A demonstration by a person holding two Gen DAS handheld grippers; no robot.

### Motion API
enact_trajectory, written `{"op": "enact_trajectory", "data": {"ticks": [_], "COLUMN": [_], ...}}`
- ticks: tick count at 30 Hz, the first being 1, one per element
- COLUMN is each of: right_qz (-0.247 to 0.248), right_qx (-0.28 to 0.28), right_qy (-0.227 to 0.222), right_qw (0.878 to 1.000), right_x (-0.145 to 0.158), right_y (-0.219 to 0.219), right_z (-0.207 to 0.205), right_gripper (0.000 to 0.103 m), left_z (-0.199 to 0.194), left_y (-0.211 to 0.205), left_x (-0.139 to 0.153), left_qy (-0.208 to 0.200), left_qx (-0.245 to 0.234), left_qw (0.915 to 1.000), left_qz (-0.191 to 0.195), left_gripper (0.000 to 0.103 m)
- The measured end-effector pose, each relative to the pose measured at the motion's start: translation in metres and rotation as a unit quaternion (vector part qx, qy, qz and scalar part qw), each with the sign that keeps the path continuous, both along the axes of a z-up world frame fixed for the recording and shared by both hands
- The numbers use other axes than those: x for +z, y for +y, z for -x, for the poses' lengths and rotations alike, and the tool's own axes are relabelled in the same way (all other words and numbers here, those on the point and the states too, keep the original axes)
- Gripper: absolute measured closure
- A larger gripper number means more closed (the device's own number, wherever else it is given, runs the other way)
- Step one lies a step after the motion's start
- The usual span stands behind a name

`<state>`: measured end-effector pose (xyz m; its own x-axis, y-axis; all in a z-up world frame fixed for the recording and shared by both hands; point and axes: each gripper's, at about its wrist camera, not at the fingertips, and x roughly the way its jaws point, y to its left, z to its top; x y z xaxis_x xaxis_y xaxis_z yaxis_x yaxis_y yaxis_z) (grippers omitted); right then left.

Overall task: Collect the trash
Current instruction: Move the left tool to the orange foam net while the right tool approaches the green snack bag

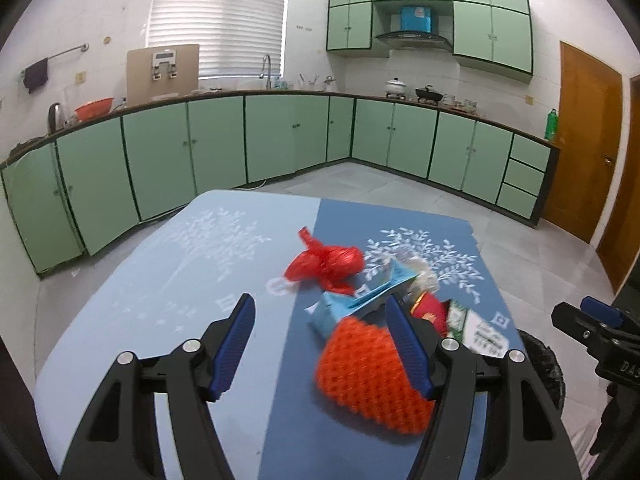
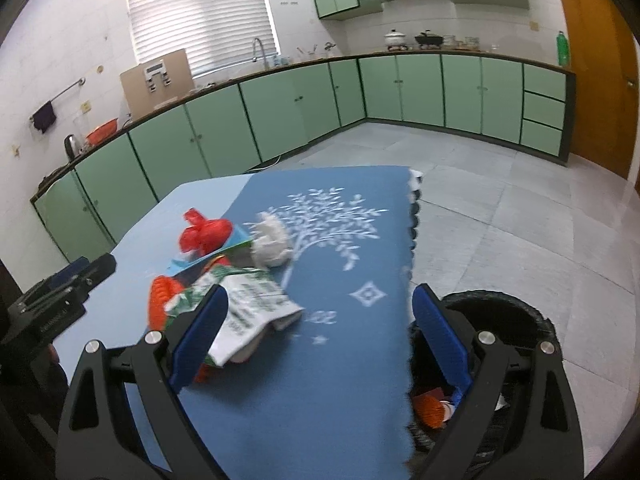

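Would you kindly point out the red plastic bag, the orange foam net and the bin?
red plastic bag (image 1: 332, 262), left wrist view, knotted middle.
orange foam net (image 1: 368, 372), left wrist view, centre.
bin (image 2: 500, 300), right wrist view, far rim.

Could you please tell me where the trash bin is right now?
The black trash bin stands on the floor off the table's right edge, behind the right gripper's right finger in the right wrist view.

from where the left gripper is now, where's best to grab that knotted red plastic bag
Probably by the twisted knot tail of the red plastic bag, which sticks up at its far left end. Bring the open left gripper in from the bare light-blue side; the cartons crowd its right.
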<state>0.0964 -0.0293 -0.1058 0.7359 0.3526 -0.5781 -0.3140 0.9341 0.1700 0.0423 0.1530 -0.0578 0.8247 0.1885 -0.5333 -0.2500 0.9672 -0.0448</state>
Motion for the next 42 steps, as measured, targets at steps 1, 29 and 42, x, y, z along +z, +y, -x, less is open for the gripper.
{"op": "enact_trajectory", "data": {"ticks": [1, 29, 42], "right_qz": [0.002, 0.034, 0.045], "right_qx": [0.002, 0.02, 0.014], "right_qy": [0.001, 0.054, 0.086], "right_qw": [1.0, 0.998, 0.995], "right_x": [-0.001, -0.03, -0.039], "right_y": [0.007, 0.079, 0.04], "right_z": [0.0, -0.019, -0.016], "right_gripper": [0.012, 0.01, 0.01], "left_z": [0.0, 0.0, -0.006], "left_y": [0.001, 0.036, 0.021], "left_x": [-0.001, -0.025, -0.03], "left_qy": [0.001, 0.02, 0.026], "left_qx": [0.001, 0.019, 0.003], "left_qw": [1.0, 0.9995, 0.9995], "left_qz": [0.001, 0.014, 0.018], "left_gripper": [0.037, 0.037, 0.037]}}
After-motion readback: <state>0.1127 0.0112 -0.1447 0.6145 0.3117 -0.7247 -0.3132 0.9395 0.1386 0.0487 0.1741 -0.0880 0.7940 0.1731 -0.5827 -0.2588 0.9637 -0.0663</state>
